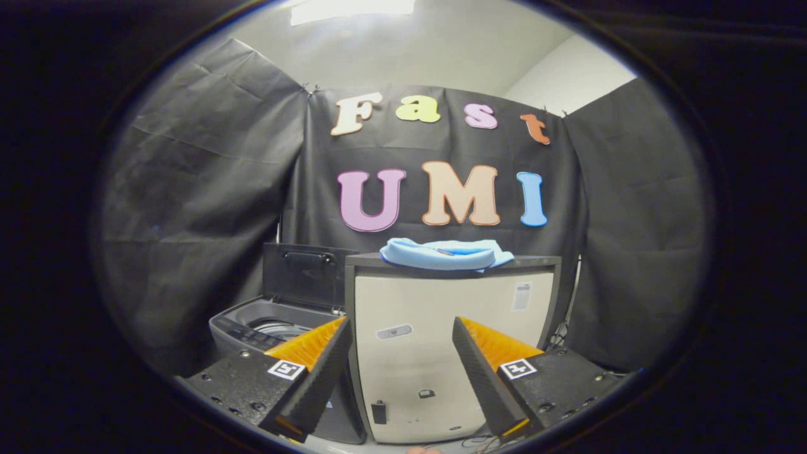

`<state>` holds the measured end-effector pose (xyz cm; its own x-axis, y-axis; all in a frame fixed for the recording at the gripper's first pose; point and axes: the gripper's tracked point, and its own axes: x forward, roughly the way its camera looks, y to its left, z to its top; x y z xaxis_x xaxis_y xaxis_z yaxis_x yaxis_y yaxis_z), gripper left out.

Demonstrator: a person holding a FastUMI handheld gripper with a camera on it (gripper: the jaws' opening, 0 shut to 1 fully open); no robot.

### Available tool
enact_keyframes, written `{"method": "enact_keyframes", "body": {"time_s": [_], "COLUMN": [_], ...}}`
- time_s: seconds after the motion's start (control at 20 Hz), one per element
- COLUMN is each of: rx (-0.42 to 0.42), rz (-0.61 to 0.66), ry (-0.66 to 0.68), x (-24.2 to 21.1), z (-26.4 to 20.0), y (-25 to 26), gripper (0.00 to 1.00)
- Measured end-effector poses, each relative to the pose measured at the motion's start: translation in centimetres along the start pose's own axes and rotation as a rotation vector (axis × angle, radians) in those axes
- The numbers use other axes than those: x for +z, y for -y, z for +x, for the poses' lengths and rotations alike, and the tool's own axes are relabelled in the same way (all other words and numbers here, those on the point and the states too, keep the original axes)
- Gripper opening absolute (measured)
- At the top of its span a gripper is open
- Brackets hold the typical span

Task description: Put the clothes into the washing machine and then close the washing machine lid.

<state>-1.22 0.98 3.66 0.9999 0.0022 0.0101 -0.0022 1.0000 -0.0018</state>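
A light blue cloth (445, 253) lies folded on top of a pale box-shaped cabinet (451, 353) that stands well beyond my fingers. To the cabinet's left stands a grey top-loading washing machine (265, 328) with its dark lid (306, 274) raised upright at the back and the drum opening showing. My gripper (400, 369) is open, its two fingers spread wide with nothing between them, pointing at the cabinet's front below the cloth.
Black cloth walls (202, 208) close the booth behind and on both sides. Cables (558, 337) hang at the cabinet's right side. A small dark part (378, 412) sits low on the cabinet's front.
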Motion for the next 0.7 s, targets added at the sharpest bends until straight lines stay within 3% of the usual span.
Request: {"method": "enact_keyframes", "body": {"time_s": [0.3, 0.7], "rx": [-0.024, -0.071], "rz": [0.025, 0.087], "ry": [-0.011, -0.044], "x": [2.9, 10.0], "z": [1.2, 10.7], "y": [1.4, 5.7], "gripper": [0.96, 0.96]}}
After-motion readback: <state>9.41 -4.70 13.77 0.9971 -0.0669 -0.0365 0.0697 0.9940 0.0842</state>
